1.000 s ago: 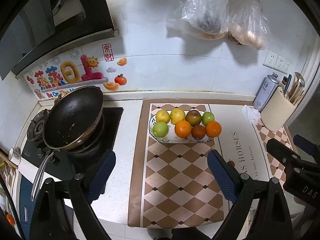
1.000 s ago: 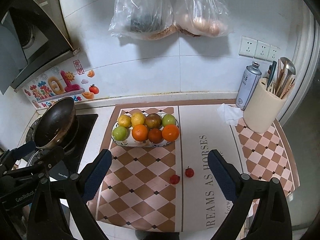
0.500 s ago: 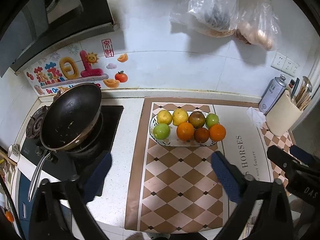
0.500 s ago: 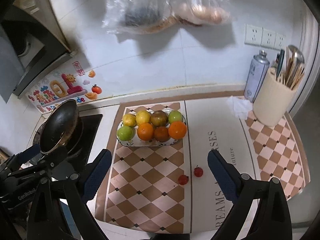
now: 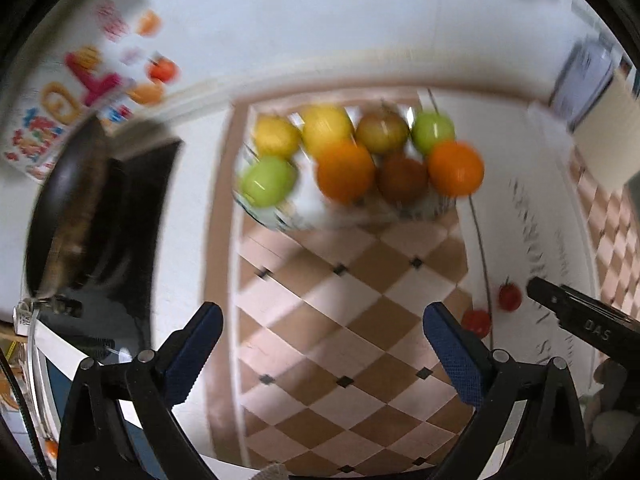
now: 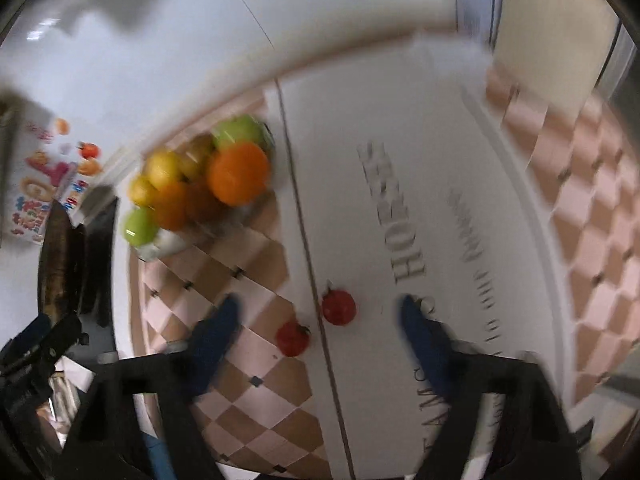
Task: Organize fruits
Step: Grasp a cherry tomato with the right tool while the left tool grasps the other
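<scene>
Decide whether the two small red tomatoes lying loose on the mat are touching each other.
Apart. The right wrist view shows a strip of mat and its seam line between the nearer tomato and the farther tomato.

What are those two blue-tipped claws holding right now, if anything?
Nothing. The left gripper is wide open over bare mat. The right gripper is closing around two small red tomatoes without touching either.

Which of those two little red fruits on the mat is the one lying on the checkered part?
Find the plate of fruit on the counter mat, then look nearer, in front of the right tool. Two small red fruits lie there. Yours is the nearer, left one on brown checks; its neighbour lies on plain white.
</scene>
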Action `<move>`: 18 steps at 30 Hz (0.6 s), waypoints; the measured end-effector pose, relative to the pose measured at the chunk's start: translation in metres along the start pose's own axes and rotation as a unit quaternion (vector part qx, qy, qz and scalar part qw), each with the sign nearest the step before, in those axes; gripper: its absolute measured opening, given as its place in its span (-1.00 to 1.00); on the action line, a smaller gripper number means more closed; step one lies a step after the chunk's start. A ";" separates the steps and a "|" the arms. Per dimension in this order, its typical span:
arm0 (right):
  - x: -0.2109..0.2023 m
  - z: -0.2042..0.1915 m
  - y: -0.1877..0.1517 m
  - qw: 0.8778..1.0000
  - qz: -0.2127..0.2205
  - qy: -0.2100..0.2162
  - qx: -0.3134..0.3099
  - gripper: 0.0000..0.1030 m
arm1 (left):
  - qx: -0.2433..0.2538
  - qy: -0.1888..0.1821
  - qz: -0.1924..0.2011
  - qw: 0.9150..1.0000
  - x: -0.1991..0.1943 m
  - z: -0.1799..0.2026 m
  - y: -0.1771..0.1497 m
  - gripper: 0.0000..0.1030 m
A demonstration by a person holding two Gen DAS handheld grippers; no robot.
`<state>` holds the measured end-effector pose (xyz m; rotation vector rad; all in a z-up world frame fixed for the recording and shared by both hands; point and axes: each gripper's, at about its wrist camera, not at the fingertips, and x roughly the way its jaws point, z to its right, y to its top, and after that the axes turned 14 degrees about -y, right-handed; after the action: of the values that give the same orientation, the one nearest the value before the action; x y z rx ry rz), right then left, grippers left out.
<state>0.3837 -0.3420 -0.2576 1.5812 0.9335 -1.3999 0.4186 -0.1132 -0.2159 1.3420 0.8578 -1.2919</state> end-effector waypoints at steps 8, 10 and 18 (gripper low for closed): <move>0.060 -0.010 -0.002 0.999 -0.029 0.002 -0.025 -0.05 | 0.004 -0.012 -0.082 0.997 0.066 0.022 -0.002 0.99; 0.060 -0.012 -0.002 0.999 -0.013 -0.001 -0.040 -0.24 | 0.008 -0.021 -0.092 0.995 0.072 0.029 -0.003 0.99; 0.036 0.021 -0.006 1.000 0.009 -0.004 -0.011 -0.40 | 0.032 -0.117 -0.121 0.985 0.090 0.075 -0.015 0.87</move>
<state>0.3738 -0.3579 -0.2954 1.5635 0.9249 -1.3787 0.4022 -0.1965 -0.2973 1.1318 0.8385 -1.6431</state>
